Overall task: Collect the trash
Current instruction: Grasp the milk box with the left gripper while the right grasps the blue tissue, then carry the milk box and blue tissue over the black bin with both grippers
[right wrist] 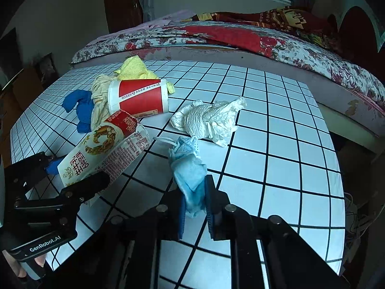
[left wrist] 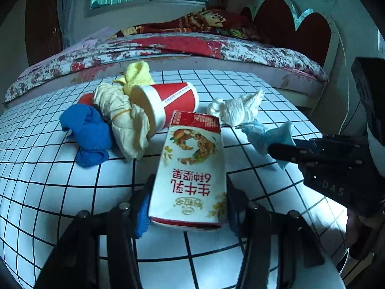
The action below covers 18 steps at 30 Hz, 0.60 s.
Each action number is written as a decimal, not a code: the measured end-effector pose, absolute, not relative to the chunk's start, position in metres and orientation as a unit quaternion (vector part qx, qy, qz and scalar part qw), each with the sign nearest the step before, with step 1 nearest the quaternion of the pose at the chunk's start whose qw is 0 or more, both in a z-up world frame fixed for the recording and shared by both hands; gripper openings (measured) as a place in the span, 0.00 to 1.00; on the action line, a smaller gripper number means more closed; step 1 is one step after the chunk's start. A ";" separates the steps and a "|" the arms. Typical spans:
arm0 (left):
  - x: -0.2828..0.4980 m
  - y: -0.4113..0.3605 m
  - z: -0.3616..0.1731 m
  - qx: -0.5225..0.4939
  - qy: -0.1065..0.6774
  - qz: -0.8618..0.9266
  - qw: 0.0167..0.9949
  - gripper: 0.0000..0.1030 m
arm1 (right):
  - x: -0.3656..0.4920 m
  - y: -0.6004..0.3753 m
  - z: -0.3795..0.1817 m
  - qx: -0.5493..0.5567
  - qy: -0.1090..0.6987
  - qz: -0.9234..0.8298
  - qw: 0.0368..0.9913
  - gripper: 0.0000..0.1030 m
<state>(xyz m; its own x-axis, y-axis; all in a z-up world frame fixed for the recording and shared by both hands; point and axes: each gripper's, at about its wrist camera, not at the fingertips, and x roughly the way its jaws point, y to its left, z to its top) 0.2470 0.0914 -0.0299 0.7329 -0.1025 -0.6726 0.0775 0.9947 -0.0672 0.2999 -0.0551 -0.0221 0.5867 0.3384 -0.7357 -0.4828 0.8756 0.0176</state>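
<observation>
Bare table (right wrist: 288, 144) right of tissue (right wrist: 209, 120)

Grid-tiled table (right wrist: 276, 130) carried the litter. Red paper cup (right wrist: 139, 96) lay on its side; cream rag (left wrist: 122, 122), blue cloth (left wrist: 89, 132) left of the cup, yellow cloth (right wrist: 133, 68) behind, white tissue wad (right wrist: 209, 120) right, milk carton (left wrist: 192, 168) in front.

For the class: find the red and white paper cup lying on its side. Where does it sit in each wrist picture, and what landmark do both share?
Left wrist view: paper cup centre, above the milk carton.
Right wrist view: paper cup upper left of centre.
Shared landmark: yellow cloth just behind it.
</observation>
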 end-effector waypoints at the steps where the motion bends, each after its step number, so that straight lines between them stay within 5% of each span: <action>1: 0.241 0.090 -0.026 -0.017 0.355 -0.050 0.933 0.50 | 0.293 -0.059 -0.019 -0.089 0.384 0.232 0.889 0.14; 18: 0.174 0.045 0.010 0.002 0.310 -0.075 0.948 0.50 | 0.194 -0.153 0.025 -0.045 0.300 0.164 0.939 0.14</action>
<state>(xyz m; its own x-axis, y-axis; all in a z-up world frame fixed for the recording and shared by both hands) 0.1744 0.0448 0.0101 0.7962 -0.1412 -0.5884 0.1435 0.9887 -0.0432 0.1945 -0.1525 0.0254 0.7664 0.2807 -0.5778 -0.3342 0.9424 0.0145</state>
